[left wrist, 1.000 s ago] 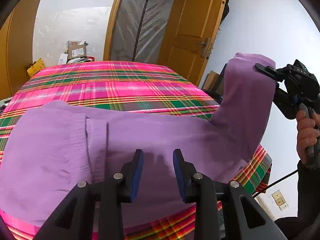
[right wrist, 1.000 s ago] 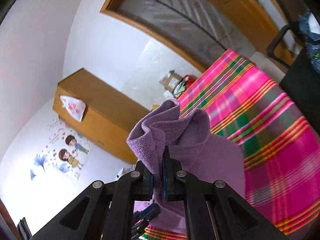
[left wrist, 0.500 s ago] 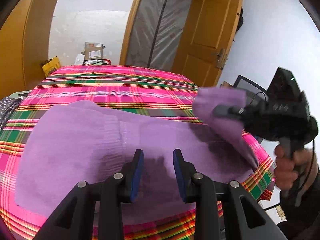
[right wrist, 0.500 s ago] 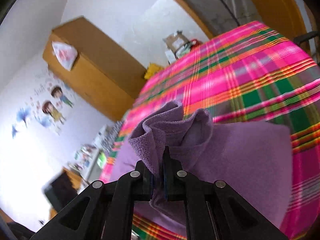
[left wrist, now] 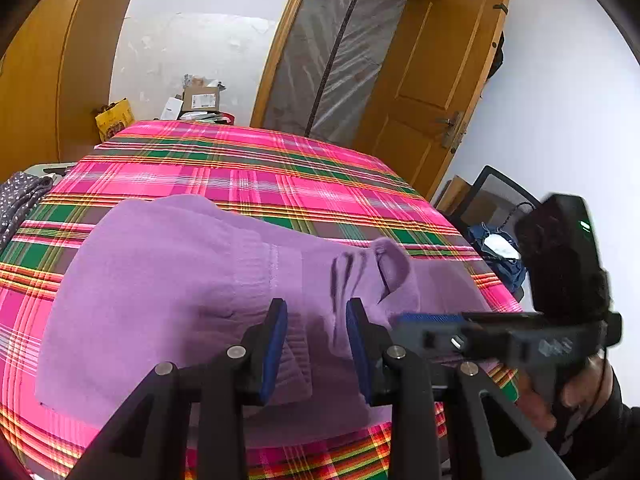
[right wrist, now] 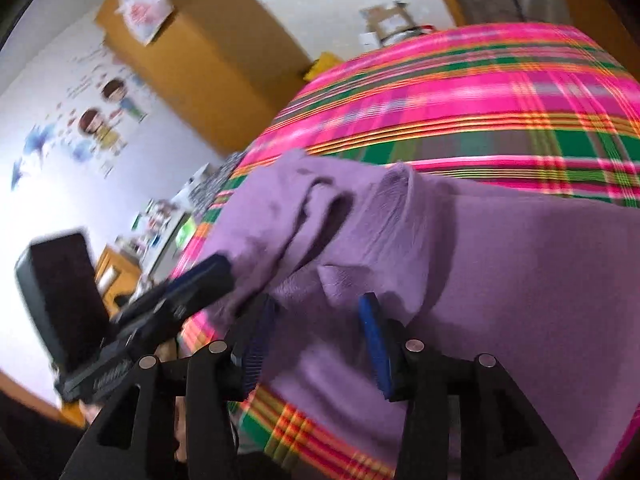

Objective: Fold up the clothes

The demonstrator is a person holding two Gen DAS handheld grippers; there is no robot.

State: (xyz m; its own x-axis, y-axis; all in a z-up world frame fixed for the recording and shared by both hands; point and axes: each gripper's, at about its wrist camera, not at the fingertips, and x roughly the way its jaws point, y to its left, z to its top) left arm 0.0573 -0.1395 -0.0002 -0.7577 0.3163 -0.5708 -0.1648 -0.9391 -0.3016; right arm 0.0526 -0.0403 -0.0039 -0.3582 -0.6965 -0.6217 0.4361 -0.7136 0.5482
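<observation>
A bed under a pink, green and yellow plaid cover fills the space ahead of both tongs. Spread flat across its near half lies the purple knitted sweater, directly beyond and beneath the left tongs, running off to their left. A fold of the same sweater is heaped up just ahead of the right tongs, bunched and creased, its ribbed edge lying on the body of the garment. The right tongs are springing apart, blue pads wide, with cloth lying between them but neither pad pressing on it, so the fold is let go. The left tongs stand released too, pads well apart above the sweater, gripping nothing. To the right of the left tongs the other black tool comes in level, a hand on its handle.
</observation>
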